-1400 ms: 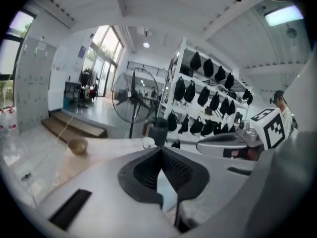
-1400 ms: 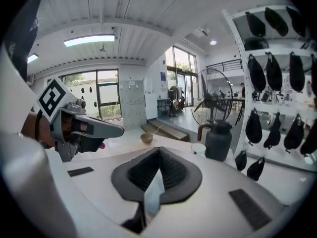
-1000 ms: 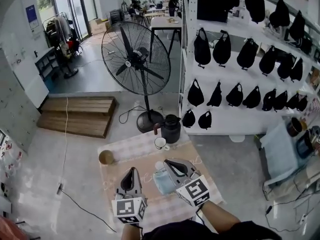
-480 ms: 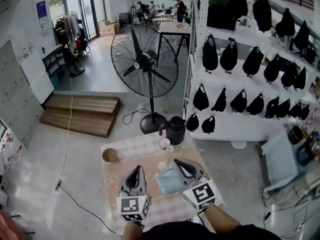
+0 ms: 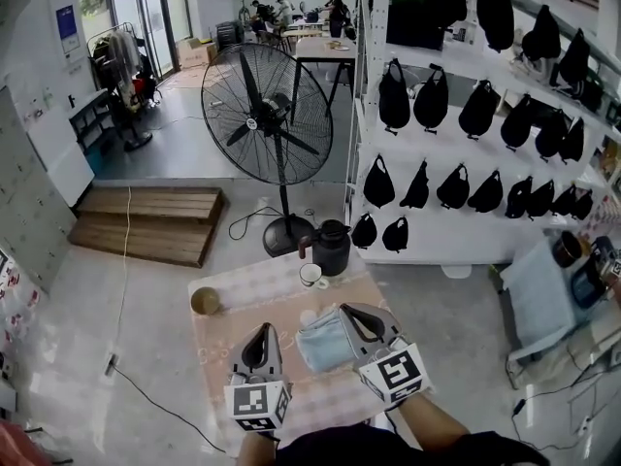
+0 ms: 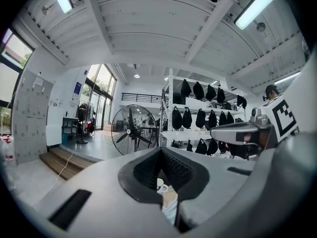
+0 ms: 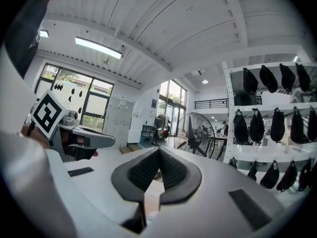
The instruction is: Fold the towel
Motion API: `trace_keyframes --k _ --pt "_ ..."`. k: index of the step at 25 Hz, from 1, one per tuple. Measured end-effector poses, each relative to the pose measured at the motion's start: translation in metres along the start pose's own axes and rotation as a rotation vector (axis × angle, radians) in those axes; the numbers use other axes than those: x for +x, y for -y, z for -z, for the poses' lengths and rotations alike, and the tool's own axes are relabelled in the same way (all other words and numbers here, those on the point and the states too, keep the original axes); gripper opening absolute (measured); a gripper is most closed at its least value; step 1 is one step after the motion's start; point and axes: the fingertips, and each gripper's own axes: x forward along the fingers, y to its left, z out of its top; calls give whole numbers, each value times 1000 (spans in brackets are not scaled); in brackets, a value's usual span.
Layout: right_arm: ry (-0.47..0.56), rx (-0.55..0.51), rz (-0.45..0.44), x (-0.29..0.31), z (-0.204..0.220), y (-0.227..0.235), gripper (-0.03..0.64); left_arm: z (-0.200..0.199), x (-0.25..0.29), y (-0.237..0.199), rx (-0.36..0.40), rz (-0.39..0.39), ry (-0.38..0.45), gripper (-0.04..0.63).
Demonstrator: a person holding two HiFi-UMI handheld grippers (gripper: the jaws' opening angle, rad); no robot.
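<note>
Head view: light blue towel [image 5: 323,343] lies folded into a thick wad on the table [image 5: 225,343], low centre of frame, on a pink and checked cover. Right gripper [image 5: 348,309] sits just right of the towel, its tip over the towel's upper right corner; contact can't be judged from here. Left gripper [image 5: 263,329] is just left of the towel, a small gap between them, tip pointing toward the top of the frame.

Left gripper view: ribbed pads pressed together at the tip, nothing pinched. A white cup and pale blue cloth show through the gap below the pads. Right gripper view: pads also pressed together, no cloth seen between them, only tabletop in the gap.

Further up the table in the head view: white cup [image 5: 311,276], black kettle [image 5: 332,248] just behind it, brown bowl [image 5: 205,302] at the left edge. On the floor behind stands a big black fan [image 5: 260,115]. White shelving [image 5: 456,231] with rows of black bags [image 5: 393,97] fills the upper right. Wooden steps [image 5: 146,223] at mid left.
</note>
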Motion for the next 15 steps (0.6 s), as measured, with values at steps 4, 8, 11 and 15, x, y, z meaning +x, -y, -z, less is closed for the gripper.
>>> trace_keyframes --k 4,8,11,15 --pt "-2 -1 12 -3 0 -1 0 -1 -2 -2 10 1 -4 5" --pt "-7 4 21 -6 -1 4 0 -2 1 5 10 18 -7 5" --pt "-6 -1 27 -6 2 11 0 -2 9 8 13 25 -2 5" --pt "10 -11 46 -5 6 21 0 -1 22 12 20 43 14 5"
